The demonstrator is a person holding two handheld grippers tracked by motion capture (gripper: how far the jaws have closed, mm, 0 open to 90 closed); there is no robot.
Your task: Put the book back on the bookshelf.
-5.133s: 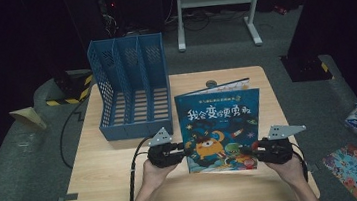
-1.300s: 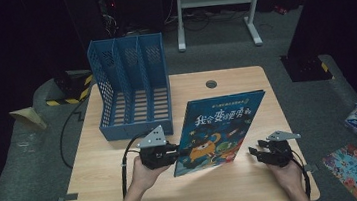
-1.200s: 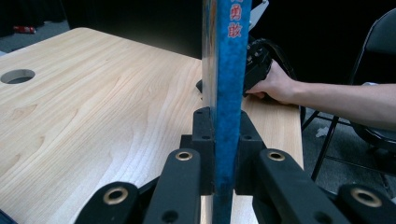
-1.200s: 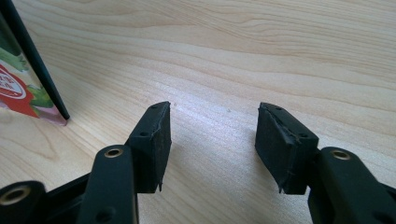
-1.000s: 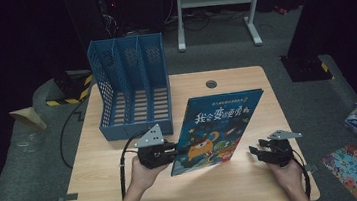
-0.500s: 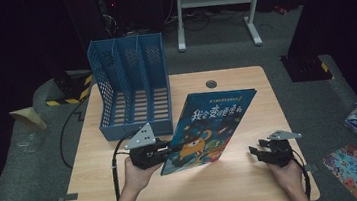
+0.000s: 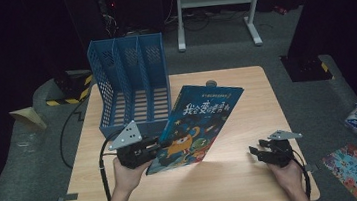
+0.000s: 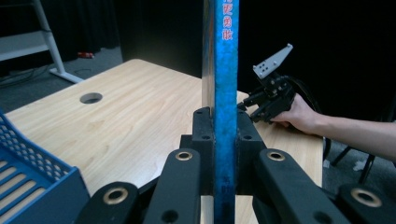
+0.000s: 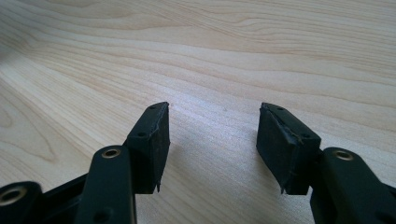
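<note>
Evidently the left fingers (image 8: 219,140) clamp the book (image 7: 197,128) by its spine, tilted up just beside the file rack (image 7: 131,80), presumably to slot it in, while the right fingers (image 9: 212,144) gape empty over the surface (image 7: 247,103)

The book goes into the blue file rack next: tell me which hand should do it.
Left. The left gripper is shut on the book, tilted up right beside the file rack. The right gripper is open over the table, farther off.

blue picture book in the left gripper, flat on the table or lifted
Lifted and tilted: the blue picture book is clamped at its edge by the left gripper, its far end raised beside the blue file rack.
</note>
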